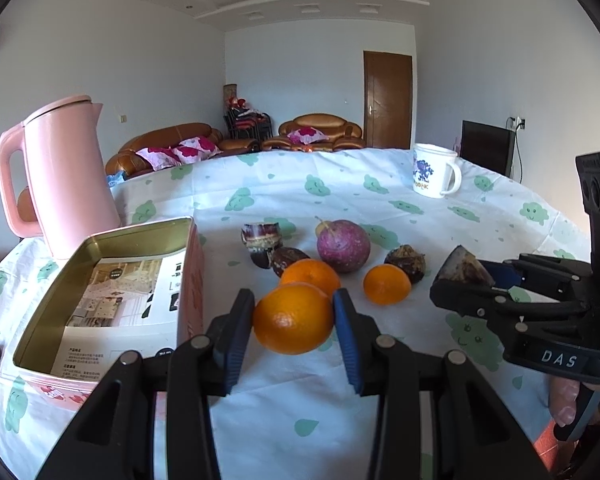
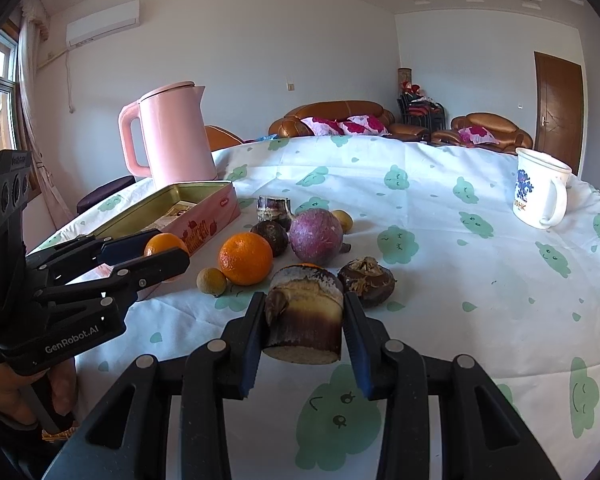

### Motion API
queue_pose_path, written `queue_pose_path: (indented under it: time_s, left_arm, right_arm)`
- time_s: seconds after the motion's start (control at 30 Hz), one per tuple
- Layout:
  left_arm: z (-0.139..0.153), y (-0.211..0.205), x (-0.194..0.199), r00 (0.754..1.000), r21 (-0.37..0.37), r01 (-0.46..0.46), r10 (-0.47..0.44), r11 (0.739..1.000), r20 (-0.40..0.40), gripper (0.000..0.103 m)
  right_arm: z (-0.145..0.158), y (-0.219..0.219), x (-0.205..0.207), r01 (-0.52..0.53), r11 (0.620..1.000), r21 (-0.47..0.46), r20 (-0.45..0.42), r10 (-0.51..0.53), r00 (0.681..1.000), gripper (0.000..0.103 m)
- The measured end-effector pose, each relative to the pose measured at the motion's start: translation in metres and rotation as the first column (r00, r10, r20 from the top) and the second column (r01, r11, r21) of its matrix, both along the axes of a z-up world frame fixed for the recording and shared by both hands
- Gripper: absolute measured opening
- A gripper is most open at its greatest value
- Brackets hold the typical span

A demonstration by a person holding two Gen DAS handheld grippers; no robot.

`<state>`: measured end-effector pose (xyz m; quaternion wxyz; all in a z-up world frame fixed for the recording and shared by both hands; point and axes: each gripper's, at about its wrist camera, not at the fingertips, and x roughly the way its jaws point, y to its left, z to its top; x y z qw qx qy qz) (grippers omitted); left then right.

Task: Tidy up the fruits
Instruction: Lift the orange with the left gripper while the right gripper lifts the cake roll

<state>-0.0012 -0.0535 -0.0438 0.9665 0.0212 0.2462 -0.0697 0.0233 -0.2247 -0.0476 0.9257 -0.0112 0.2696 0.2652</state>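
The open pink tin (image 1: 112, 280) stands at the left, with free room inside for fruit. Just beside its wall, the left gripper (image 1: 294, 316) pinches an orange (image 1: 293, 318) between its jaws, probably to carry it over the rim. To the right, the right gripper (image 2: 304, 320) clamps a sugarcane piece (image 2: 305, 314). The other fruits lie close together behind, and the tablecloth (image 2: 480, 320) farther right offers room.
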Motion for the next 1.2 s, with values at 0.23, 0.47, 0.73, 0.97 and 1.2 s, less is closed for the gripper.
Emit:
queue_pose_path:
  time_s: [0.23,0.47,0.73,0.97,1.2]
  left_arm:
    - [0.003,0.001,-0.004,1.000,-0.006,-0.003,0.003,1.000,0.031,0.042]
    - [0.004,0.001,-0.006,0.999,-0.007,-0.004,0.004,1.000,0.052,0.042]
    - [0.005,0.001,-0.010,0.997,-0.003,-0.001,0.002,1.000,0.077,0.042]
    - [0.007,0.002,-0.014,0.995,-0.012,0.002,-0.001,1.000,0.099,0.042]
    - [0.009,0.003,-0.018,0.993,-0.018,0.001,0.001,1.000,0.120,0.042]
  right_arm:
    - [0.001,-0.001,-0.003,-0.001,1.000,0.005,0.018,0.001,1.000,0.040]
    - [0.003,-0.003,-0.007,-0.002,1.000,0.014,0.043,0.001,0.999,0.040]
    - [0.005,-0.003,-0.013,-0.009,1.000,0.022,0.080,0.007,0.997,0.040]
    - [0.007,-0.003,-0.019,-0.021,1.000,0.023,0.112,0.018,0.994,0.040]
    - [0.008,-0.004,-0.023,-0.026,0.999,0.029,0.136,0.021,0.990,0.040]
